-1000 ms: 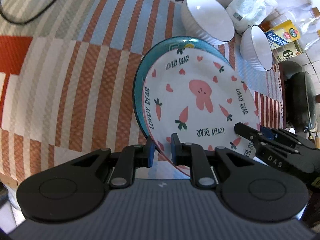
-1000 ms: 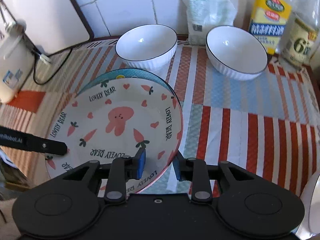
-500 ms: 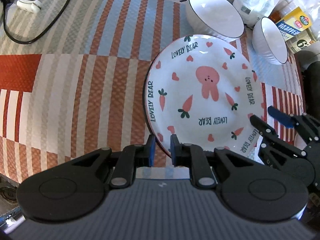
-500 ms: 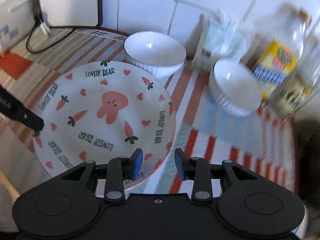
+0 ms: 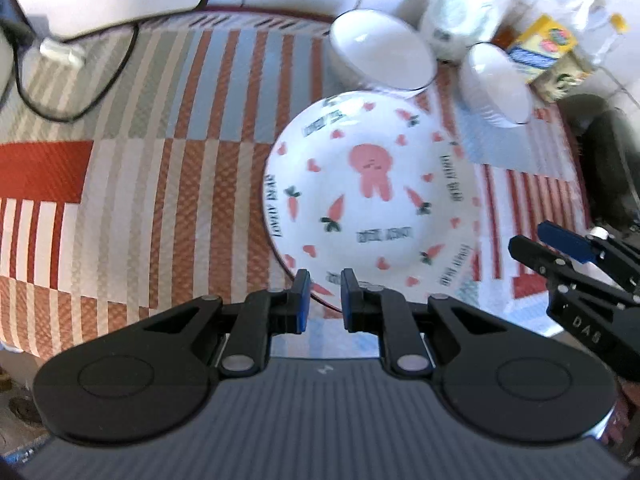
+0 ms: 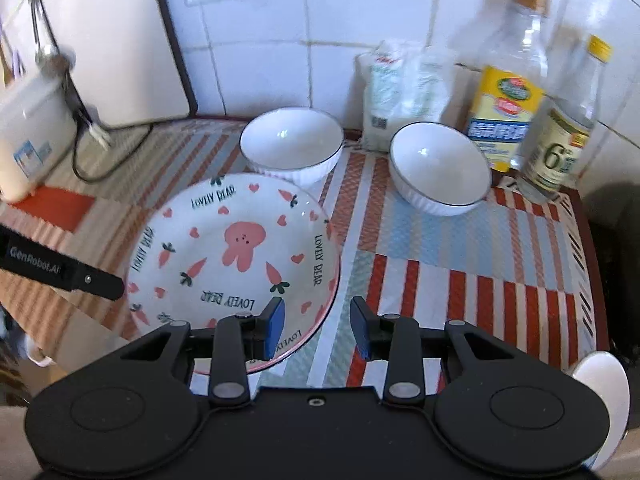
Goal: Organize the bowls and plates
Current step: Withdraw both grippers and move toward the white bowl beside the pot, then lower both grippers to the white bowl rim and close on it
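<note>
A white plate with a pink rabbit and carrots [image 5: 372,196] [image 6: 236,256] lies on the striped mat, covering the blue plate under it. Two white bowls stand behind it: one at the back middle [image 6: 292,144] [image 5: 380,54] and one to its right [image 6: 440,168] [image 5: 496,88]. My left gripper [image 5: 323,300] is open, its tips at the plate's near rim with nothing between them. My right gripper [image 6: 316,330] is open and empty at the plate's near right rim; it also shows in the left wrist view [image 5: 568,252].
A bag [image 6: 400,88] and two bottles [image 6: 512,80] [image 6: 564,120] stand against the tiled wall. A white board [image 6: 100,48], a white appliance [image 6: 32,132] and a black cord [image 5: 80,92] are at the back left. A dark pan [image 5: 604,160] sits at the right edge.
Both grippers let go of the rabbit plate, which now lies flat over the blue plate. The right jaws opened wide and both grippers pulled back and up.
</note>
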`<state>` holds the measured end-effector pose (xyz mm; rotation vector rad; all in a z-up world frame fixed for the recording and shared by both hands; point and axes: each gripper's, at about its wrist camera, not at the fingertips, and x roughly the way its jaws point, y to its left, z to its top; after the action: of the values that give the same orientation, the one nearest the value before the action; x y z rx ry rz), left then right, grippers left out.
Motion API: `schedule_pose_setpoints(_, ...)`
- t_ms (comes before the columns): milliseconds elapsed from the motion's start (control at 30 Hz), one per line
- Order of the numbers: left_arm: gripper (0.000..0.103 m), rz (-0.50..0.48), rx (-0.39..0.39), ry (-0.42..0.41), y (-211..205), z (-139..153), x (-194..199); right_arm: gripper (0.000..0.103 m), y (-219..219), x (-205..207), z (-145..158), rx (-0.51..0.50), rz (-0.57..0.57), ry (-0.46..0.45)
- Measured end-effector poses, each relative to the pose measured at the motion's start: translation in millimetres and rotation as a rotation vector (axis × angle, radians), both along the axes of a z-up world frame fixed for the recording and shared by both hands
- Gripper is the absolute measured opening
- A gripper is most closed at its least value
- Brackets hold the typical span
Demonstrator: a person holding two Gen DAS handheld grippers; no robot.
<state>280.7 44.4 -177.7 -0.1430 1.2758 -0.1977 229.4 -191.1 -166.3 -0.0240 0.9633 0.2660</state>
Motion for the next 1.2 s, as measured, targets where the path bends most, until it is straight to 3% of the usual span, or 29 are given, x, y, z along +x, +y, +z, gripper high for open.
schedule_pose_setpoints(167,0.016,-0.058,0.045,-0.066,-13.9,34.5,-21.5,0.045,-25.1,-23.7,32.2,0.1,0.07,-0.049)
schedule_pose_setpoints(333,0.017,-0.079,0.058,-0.12,-31.1,64.6,-43.2,0.05,-42.7,-43.8,60.6,0.113,0.131,-0.11)
schedule_pose_setpoints(667,0.035,-0.099,0.123,-0.235,-93.2,118.8,-90.7,0.067,-99.0,-74.6,103.1,0.113,0.178,-0.175)
schedule_pose_setpoints(867,0.041,-0.146,0.16,-0.273,-135.9,133.1,-115.9,0.072,-136.7,-96.3,118.4,0.094,0.168,-0.191)
schedule_pose_setpoints(1200,0.049,-0.248,0.175,-0.27,-205.8,132.3,-139.1,0.073,-205.6,-136.2,123.7,0.086,0.113,-0.194)
